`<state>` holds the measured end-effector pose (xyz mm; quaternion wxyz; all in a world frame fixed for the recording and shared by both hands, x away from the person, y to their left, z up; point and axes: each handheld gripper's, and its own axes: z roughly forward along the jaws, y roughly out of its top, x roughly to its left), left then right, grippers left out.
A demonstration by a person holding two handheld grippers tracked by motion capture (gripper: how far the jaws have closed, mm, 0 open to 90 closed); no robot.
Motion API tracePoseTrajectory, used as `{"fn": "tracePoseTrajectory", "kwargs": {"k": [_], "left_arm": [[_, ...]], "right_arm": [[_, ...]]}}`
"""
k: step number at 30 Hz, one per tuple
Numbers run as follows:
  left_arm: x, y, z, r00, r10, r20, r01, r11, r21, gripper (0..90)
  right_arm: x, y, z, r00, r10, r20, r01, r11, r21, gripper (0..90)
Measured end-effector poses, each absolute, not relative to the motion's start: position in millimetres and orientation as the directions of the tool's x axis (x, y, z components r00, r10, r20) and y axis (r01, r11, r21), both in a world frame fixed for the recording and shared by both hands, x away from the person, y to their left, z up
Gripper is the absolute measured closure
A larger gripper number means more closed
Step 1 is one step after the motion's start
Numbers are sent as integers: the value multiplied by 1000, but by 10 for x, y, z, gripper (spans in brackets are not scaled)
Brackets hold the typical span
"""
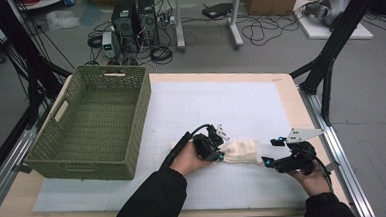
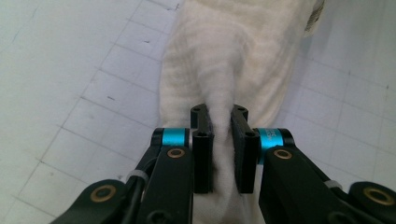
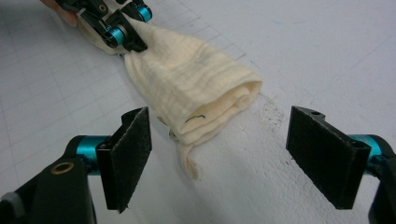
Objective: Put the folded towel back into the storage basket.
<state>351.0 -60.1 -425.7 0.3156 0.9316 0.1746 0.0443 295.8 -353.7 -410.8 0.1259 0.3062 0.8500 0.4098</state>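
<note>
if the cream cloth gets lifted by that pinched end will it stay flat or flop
The cloth will probably flop: it looks like soft, thin gauze, bunched into a ridge where the left gripper pinches it. The folded layers would likely sag and may unfold, since a loose tail already hangs out. It seems light and unlikely to slip from the pads.

Even, soft overhead light, faint shadows; the close views slightly blurred.

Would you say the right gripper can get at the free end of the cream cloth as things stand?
Probably yes. The right gripper stands open with the cream cloth lying just ahead between its jaws, nothing in between; the left gripper pinches the far end.
</note>
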Motion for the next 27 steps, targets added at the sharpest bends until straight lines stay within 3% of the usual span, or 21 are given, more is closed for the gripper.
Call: {"fn": "tracePoseTrajectory", "kwargs": {"k": [7,27], "left_arm": [[3596,-515,-4288,908,391,-152,395,-677,621,823],[3648,-357,-4173,866,429,-256,484,-591,646,825]], "right_arm": [[2970,-3558,-4113,-781,623,38,415,472,778,216],[2975,-3588,-4109,-772,633,56,423,447,788,201]]}}
